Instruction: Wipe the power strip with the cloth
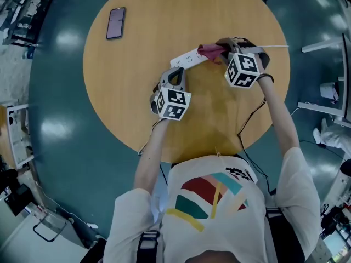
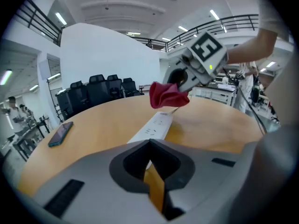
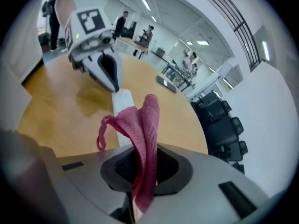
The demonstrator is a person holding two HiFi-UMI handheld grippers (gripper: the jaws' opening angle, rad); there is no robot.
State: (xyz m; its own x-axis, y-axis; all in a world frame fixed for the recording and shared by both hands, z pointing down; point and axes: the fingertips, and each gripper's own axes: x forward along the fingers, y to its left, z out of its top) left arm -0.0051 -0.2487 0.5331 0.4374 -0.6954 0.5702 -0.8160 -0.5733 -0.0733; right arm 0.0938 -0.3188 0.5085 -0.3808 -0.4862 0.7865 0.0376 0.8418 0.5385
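A white power strip (image 1: pixel 186 57) lies on the round wooden table (image 1: pixel 137 108). My right gripper (image 1: pixel 221 51) is shut on a red-pink cloth (image 1: pixel 210 50), which hangs just above the strip's right end. In the right gripper view the cloth (image 3: pixel 145 134) folds up out of the jaws (image 3: pixel 140 174), over the strip (image 3: pixel 122 107). My left gripper (image 1: pixel 176 71) is shut with nothing in it, its tips at the strip's left end (image 3: pixel 115 88). The left gripper view shows its shut jaws (image 2: pixel 149 146), with the strip (image 2: pixel 154 127) and the cloth (image 2: pixel 168 95) beyond them.
A dark phone (image 1: pixel 115 23) lies on the table's far left part, also seen in the left gripper view (image 2: pixel 60 134). The strip's white cable (image 1: pixel 274 47) runs off the table to the right. Black office chairs (image 2: pixel 100 90) stand beyond the table.
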